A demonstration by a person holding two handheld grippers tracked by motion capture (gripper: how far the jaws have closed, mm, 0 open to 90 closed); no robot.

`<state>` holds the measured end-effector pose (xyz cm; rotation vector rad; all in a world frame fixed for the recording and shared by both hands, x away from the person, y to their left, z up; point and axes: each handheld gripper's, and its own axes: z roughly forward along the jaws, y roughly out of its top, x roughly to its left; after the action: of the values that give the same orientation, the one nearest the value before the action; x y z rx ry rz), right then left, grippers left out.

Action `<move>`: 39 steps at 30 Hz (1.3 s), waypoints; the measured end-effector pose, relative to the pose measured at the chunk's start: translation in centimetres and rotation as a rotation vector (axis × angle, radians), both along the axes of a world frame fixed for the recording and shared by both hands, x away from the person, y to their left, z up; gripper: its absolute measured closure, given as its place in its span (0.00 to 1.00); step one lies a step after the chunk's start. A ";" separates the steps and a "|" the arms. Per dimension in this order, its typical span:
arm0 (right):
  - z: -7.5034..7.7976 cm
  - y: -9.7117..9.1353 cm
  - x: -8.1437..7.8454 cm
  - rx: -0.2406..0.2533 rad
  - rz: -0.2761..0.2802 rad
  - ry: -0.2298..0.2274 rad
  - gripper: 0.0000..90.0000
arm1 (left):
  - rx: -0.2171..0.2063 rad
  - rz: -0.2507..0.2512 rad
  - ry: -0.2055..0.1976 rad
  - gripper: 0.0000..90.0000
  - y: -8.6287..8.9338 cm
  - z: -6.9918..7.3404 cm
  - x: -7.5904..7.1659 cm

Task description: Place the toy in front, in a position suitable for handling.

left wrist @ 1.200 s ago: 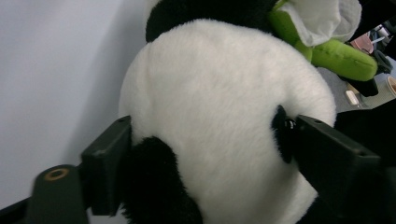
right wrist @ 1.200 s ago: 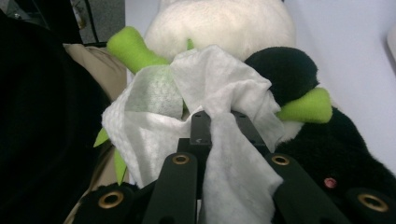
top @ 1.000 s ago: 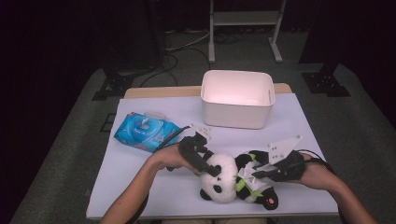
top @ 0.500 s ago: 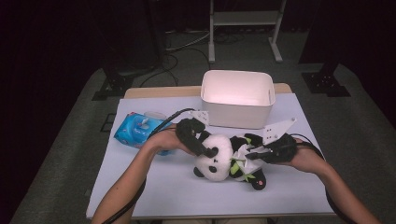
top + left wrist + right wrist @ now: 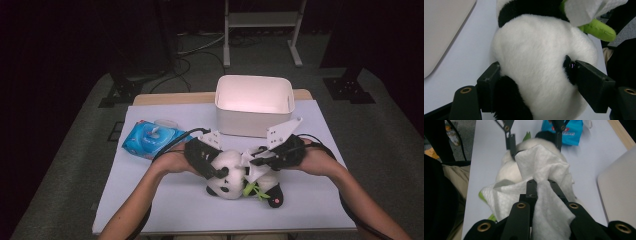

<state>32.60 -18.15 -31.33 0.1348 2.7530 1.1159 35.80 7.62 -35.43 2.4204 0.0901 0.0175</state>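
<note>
No text, brand or number can be read anywhere in these pictures. The blue wipes packet (image 5: pixel 151 139) at the left of the table carries print on its front, and in the right gripper view (image 5: pixel 564 130) a strip of white lettering on red shows there, but it is too blurred to make out.

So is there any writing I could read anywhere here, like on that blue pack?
Blue pack: a red strip with white letters shows in the right gripper view, too blurred and cut off to read.
Same pack in the high view: print too small to read.
Panda, wipe, white bin: no writing visible.
</note>
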 end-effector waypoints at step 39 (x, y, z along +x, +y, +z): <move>-1.7 1.7 -2.2 -0.042 0.042 0.014 0.89 | -0.051 -0.003 0.134 0.33 0.5 -0.8 -1.5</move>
<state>30.36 -16.48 -32.99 0.0807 2.8017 1.0706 34.25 8.09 -36.26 2.3687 0.1462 -0.1463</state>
